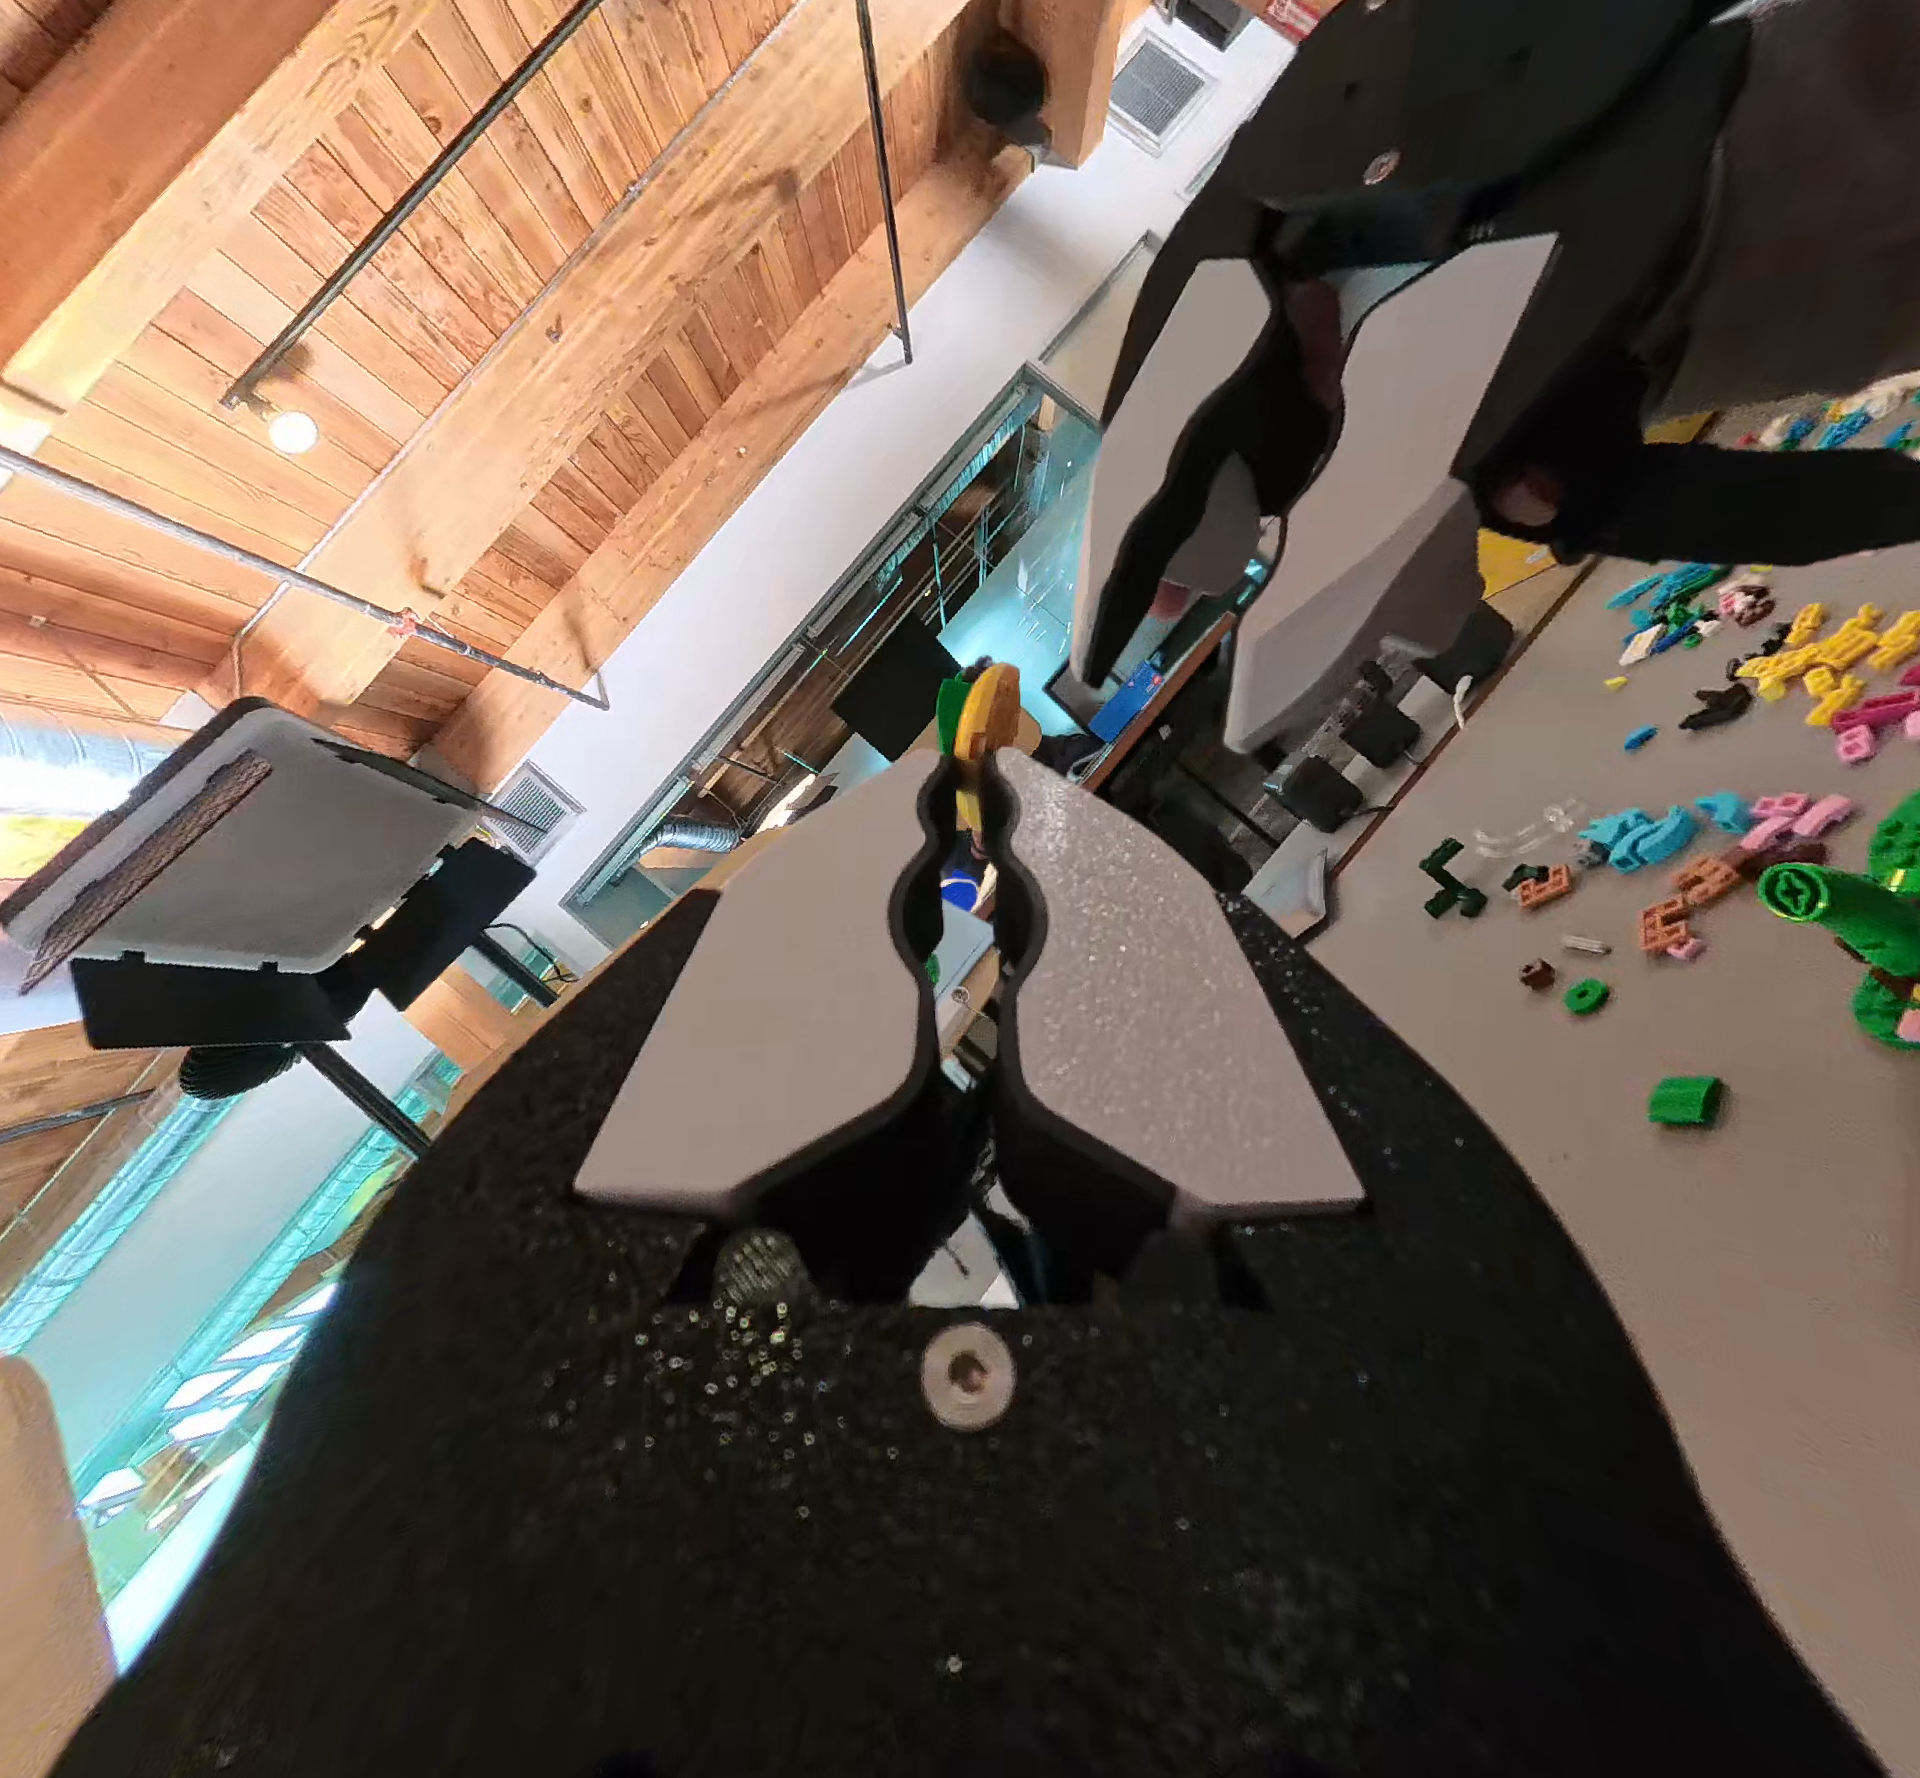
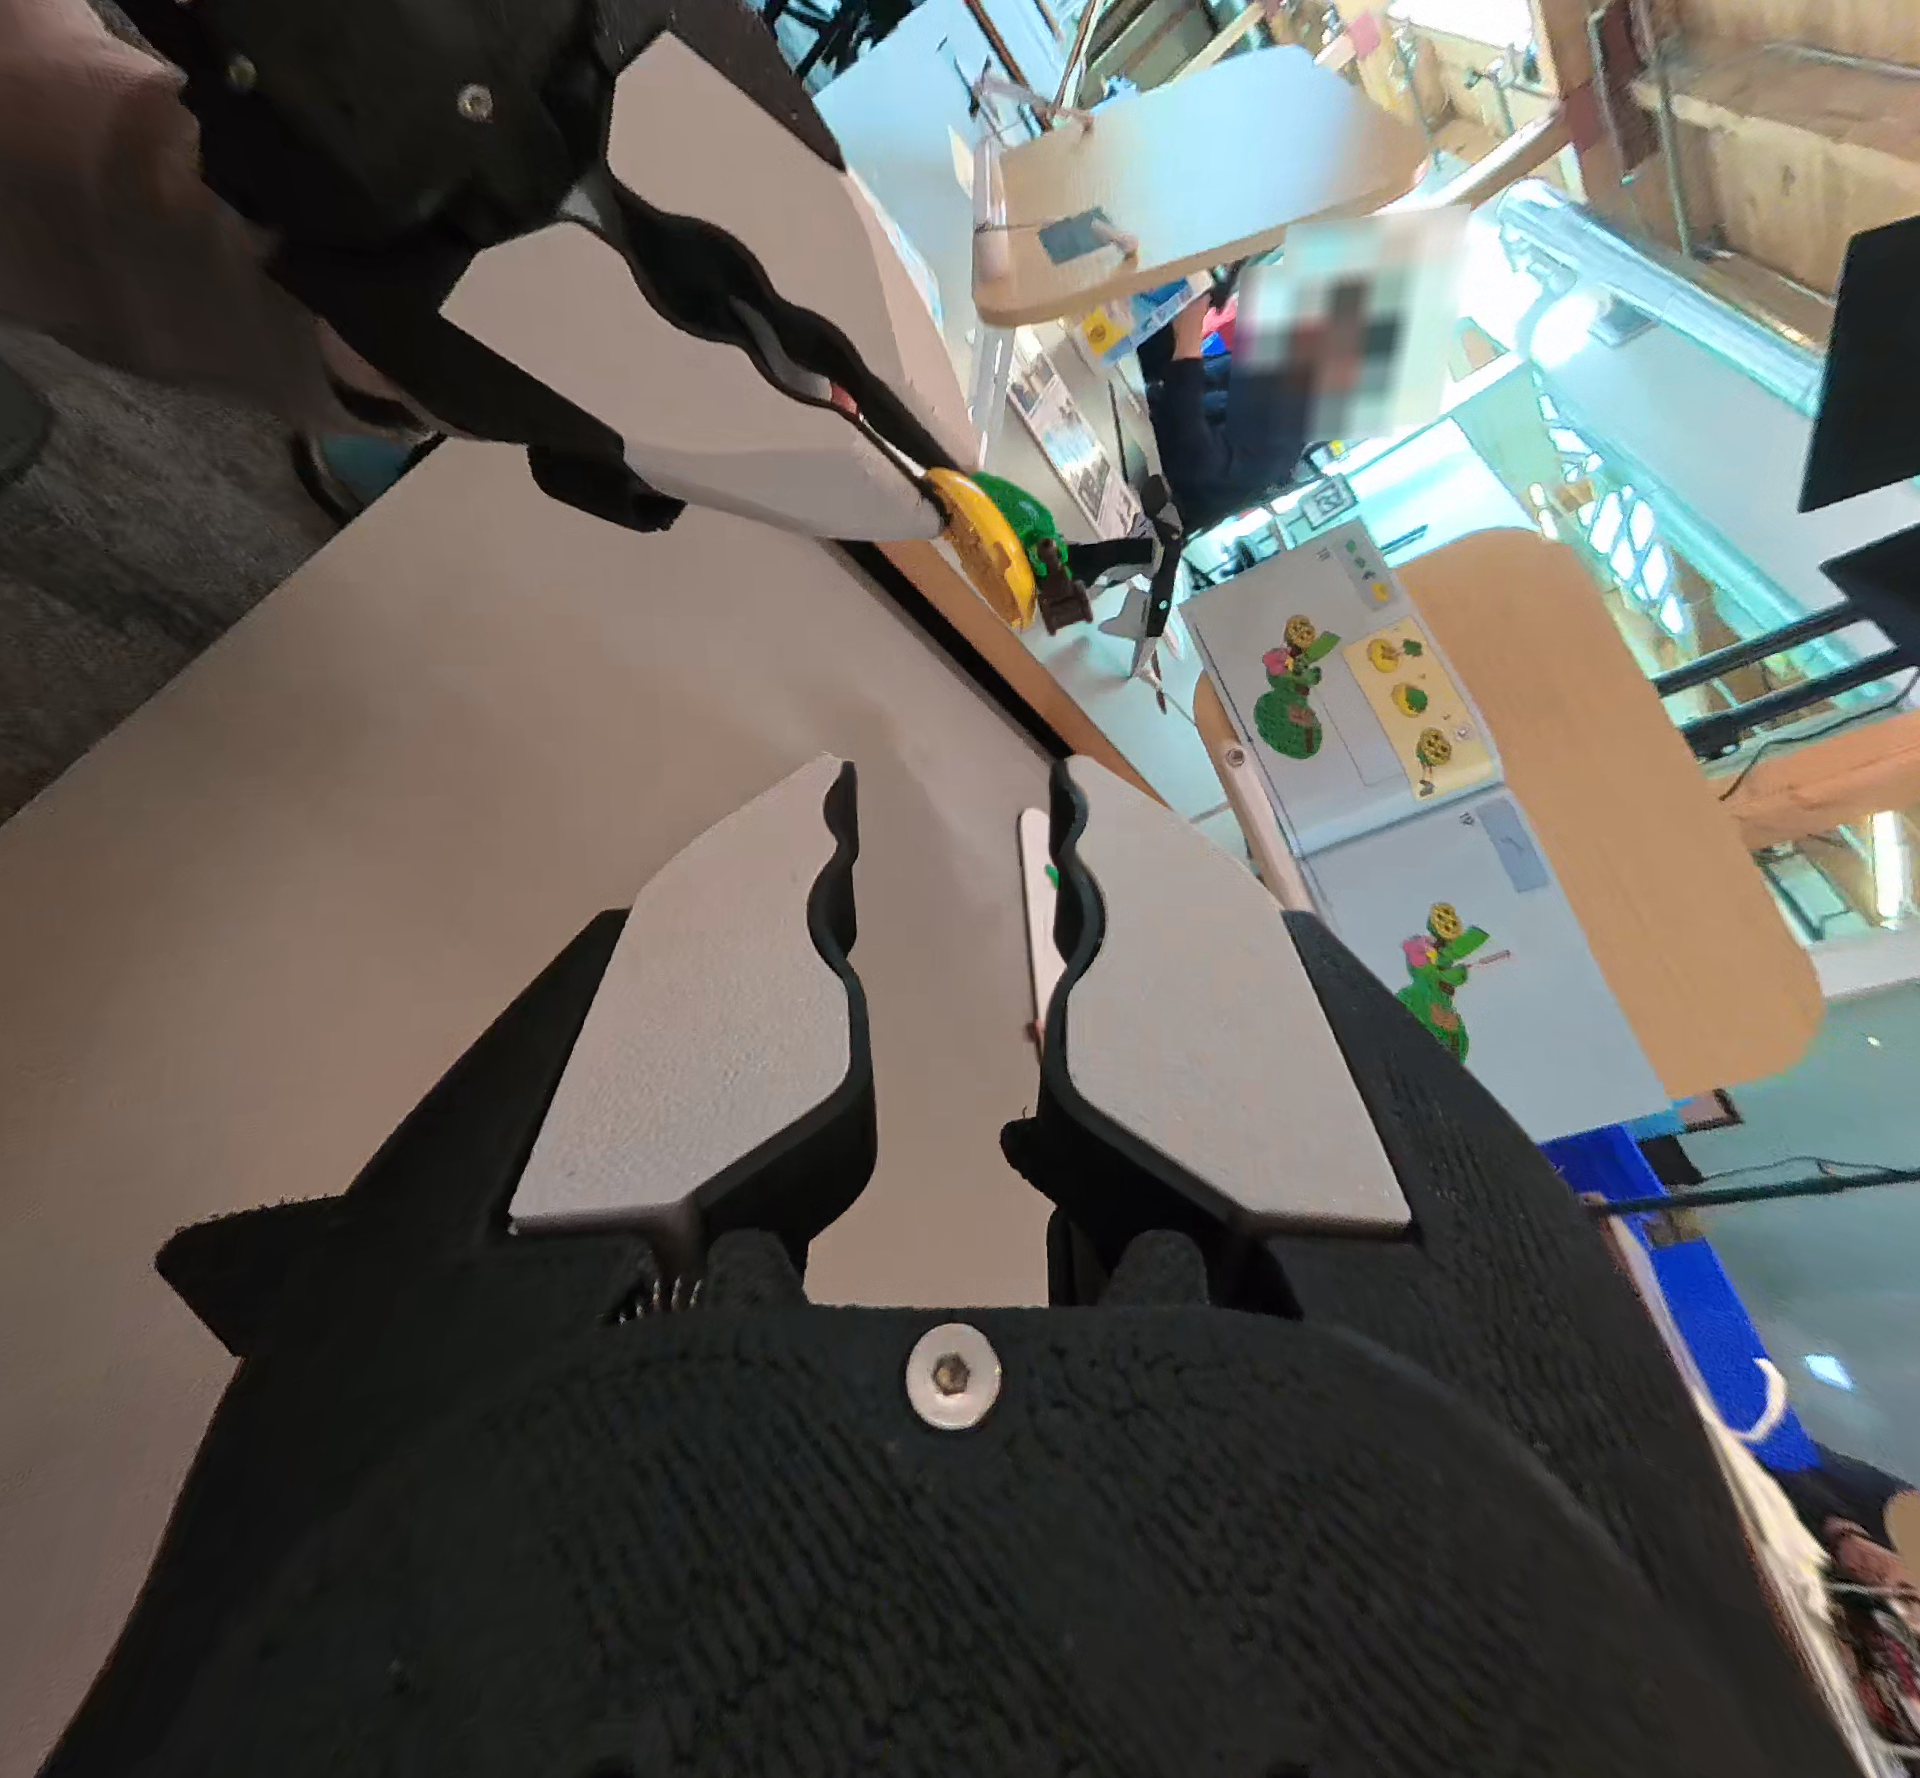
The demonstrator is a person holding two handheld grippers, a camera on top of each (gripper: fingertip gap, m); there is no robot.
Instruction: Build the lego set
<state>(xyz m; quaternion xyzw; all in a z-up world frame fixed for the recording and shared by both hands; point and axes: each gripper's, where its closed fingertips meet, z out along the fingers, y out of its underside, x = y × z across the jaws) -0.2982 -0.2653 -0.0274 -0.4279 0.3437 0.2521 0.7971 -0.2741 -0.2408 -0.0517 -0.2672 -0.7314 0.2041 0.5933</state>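
My left gripper (image 1: 971, 767) is shut on a small lego piece: a round yellow disc with a green leaf part (image 1: 982, 715), held up in the air above the table. The same piece (image 2: 987, 544) shows in the right wrist view, with a brown bit at its end, at the tip of the left gripper (image 2: 930, 502). My right gripper (image 2: 951, 783) is open and empty, a short way below that piece. In the left wrist view the right gripper (image 1: 1169, 705) hangs open just right of the piece. A partly built green lego plant (image 1: 1860, 918) stands on the grey table (image 1: 1558, 1209).
Many loose bricks lie on the table: yellow ones (image 1: 1839, 658), pink ones (image 1: 1797, 814), light blue ones (image 1: 1642, 835), brown ones (image 1: 1683, 897), a green brick (image 1: 1683, 1100). An open instruction booklet (image 2: 1382, 793) stands on a wooden holder. A person sits at a far desk (image 2: 1226, 440). About 5 cm separates my left fingertips from my right. From the right gripper's tips to the partly built green lego plant (image 1: 1860, 918) is close to 20 cm.
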